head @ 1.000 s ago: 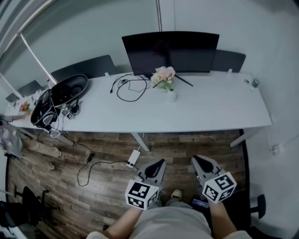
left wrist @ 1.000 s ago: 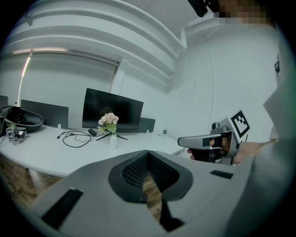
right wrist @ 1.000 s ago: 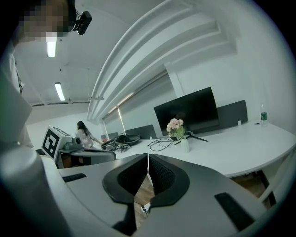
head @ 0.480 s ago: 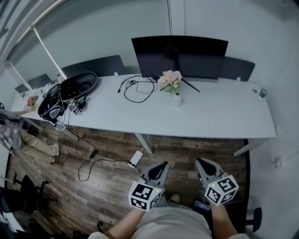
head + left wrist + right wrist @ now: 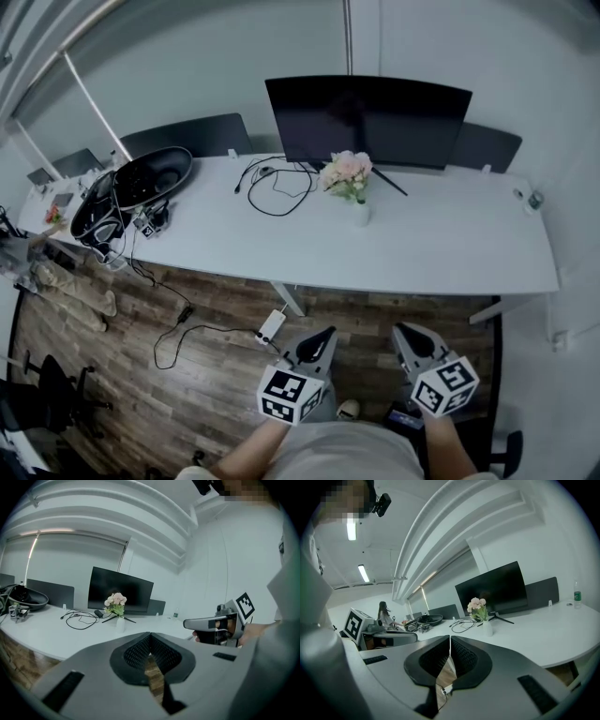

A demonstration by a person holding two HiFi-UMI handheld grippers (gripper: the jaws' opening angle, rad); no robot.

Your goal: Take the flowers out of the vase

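Task not begun: the pink flower bunch (image 5: 348, 171) stands in the small white vase (image 5: 361, 214) on the long white desk (image 5: 450, 244), well ahead of the left claw (image 5: 324, 330) and right claw (image 5: 399, 329), both closed and empty

No word, brand or number can be read anywhere. The only signs are black-and-white square code patterns on the marker cube (image 5: 289, 396) of the left claw (image 5: 324, 332) and on that of the right claw (image 5: 402, 329). A small bottle (image 5: 577, 595) near the tabletop's (image 5: 441, 246) far right corner bears a green label, too small to read.
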